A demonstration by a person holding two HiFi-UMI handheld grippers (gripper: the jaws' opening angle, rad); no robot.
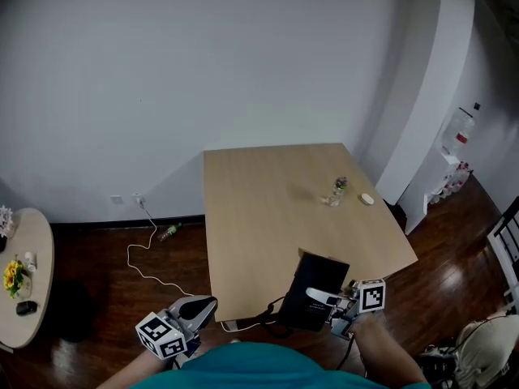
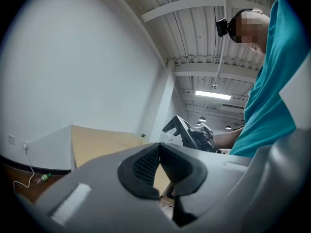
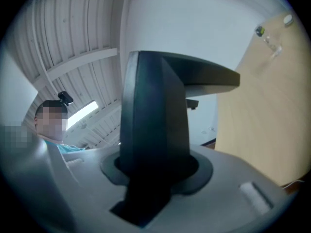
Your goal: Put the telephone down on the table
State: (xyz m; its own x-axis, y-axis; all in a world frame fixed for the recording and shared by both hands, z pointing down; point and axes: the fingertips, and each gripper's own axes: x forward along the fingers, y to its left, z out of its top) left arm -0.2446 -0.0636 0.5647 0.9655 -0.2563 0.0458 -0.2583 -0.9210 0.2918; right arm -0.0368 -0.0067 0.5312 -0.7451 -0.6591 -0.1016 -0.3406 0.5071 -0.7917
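Observation:
The telephone [image 1: 316,290] is a black desk set, held tilted over the near edge of the wooden table [image 1: 268,193]. My right gripper [image 1: 331,300] is shut on its lower right side. In the right gripper view the telephone [image 3: 155,115] rises dark between the jaws of that gripper [image 3: 155,169], with the table [image 3: 262,110] to the right. A cord [image 1: 255,321] hangs from the set below the table edge. My left gripper [image 1: 207,305] is off the table's near left corner, shut and holding nothing. In its own view the pads of the left gripper [image 2: 159,152] meet, and the telephone [image 2: 182,130] shows beyond.
A small clear bottle [image 1: 337,191] and a white puck [image 1: 367,199] lie at the table's right side. A white cable [image 1: 146,258] and a green bottle [image 1: 169,232] lie on the dark floor. A round side table [image 1: 36,258] stands left, a white shelf [image 1: 442,177] right.

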